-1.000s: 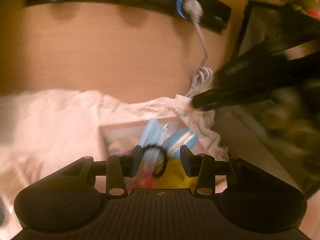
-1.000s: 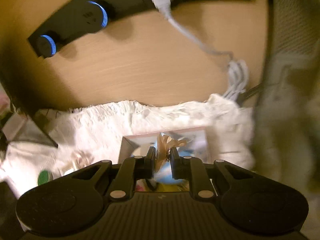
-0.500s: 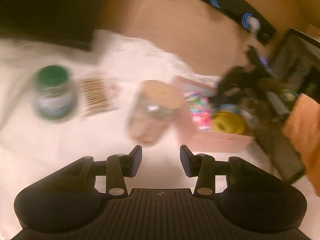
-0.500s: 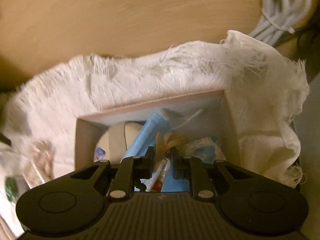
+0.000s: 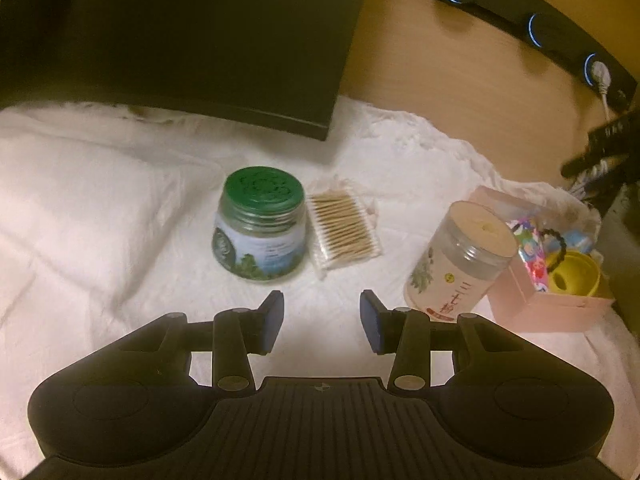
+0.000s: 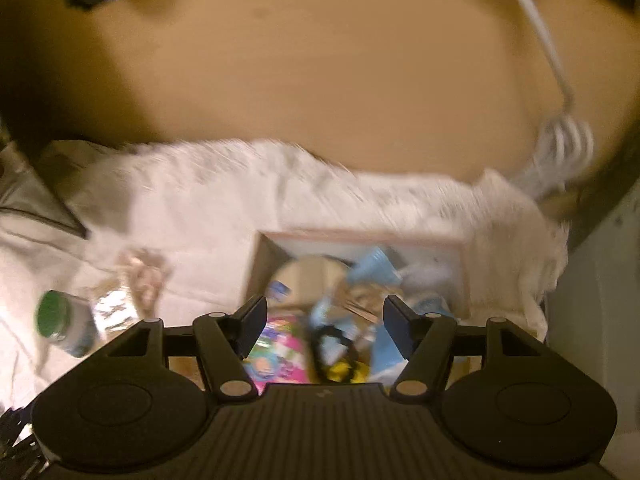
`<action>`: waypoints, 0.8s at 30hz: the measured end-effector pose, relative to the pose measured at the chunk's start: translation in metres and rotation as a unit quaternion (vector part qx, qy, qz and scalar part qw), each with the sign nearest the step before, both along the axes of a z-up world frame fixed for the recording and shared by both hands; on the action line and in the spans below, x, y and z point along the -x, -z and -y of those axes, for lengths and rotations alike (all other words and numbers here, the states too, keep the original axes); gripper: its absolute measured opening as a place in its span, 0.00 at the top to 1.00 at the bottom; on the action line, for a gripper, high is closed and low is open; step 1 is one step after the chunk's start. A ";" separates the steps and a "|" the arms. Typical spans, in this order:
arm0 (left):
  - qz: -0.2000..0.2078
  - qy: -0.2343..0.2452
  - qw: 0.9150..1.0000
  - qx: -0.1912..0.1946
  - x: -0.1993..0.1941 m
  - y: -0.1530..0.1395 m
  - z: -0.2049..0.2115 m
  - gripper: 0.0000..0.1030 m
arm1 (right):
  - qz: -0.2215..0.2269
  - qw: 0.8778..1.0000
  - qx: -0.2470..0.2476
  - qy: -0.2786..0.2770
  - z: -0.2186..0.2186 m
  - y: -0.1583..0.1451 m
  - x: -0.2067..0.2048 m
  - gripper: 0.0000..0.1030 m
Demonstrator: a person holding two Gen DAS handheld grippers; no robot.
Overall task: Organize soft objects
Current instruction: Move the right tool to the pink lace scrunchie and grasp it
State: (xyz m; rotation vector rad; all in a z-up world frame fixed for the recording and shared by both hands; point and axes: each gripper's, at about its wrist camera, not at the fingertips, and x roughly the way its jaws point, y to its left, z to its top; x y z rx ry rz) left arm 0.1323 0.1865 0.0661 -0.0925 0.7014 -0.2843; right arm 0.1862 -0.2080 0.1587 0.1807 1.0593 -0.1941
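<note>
Over the pink box [image 6: 360, 236] of soft items, right gripper [image 6: 324, 320] is opening its jaws with nothing pinched, while left gripper [image 5: 322, 316] is hovering agape and empty above white cloth [image 5: 100, 200] near green-lidded jar [image 5: 260, 222].

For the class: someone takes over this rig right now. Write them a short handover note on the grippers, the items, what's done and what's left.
Left gripper: open, empty, above the white cloth.
Right gripper: jaws opening over the pink box, nothing between them.
In the box: black hair tie, yellow item, colourful packets.
Out on the cloth: pack of cotton swabs, green-lidded jar, clear canister.
Left: likely the swabs next.
</note>
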 end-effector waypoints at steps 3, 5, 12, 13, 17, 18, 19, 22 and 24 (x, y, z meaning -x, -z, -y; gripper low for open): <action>-0.001 0.015 1.000 0.003 -0.004 0.001 0.002 0.56 | 0.024 0.998 0.028 -0.046 -0.041 -0.010 -0.005 0.30; -0.006 0.036 0.999 -0.001 -0.007 0.004 0.004 0.56 | 0.034 0.997 0.017 -0.067 -0.066 -0.010 -0.013 0.26; -0.024 0.089 0.995 0.030 0.001 0.022 -0.002 0.56 | -0.053 0.988 -0.083 -0.118 -0.144 0.042 -0.071 0.26; -0.025 0.095 0.994 0.038 0.003 0.024 -0.005 0.56 | -0.062 0.988 -0.082 -0.114 -0.153 0.052 -0.081 0.26; -0.027 0.103 0.993 0.051 0.009 0.027 -0.020 0.56 | -0.094 0.985 -0.121 -0.073 -0.170 0.088 -0.117 0.26; -0.027 0.101 0.993 0.050 0.010 0.028 -0.023 0.56 | -0.097 0.985 -0.123 -0.066 -0.175 0.096 -0.125 0.26; -0.029 0.098 0.994 0.049 0.011 0.029 -0.026 0.56 | -0.098 0.987 -0.113 -0.065 -0.182 0.103 -0.131 0.26; -0.032 0.090 0.994 0.049 0.012 0.031 -0.036 0.56 | -0.096 0.991 -0.073 -0.056 -0.198 0.118 -0.148 0.26; -0.035 0.085 0.995 0.051 0.012 0.034 -0.043 0.56 | -0.099 0.991 -0.069 -0.052 -0.198 0.126 -0.159 0.34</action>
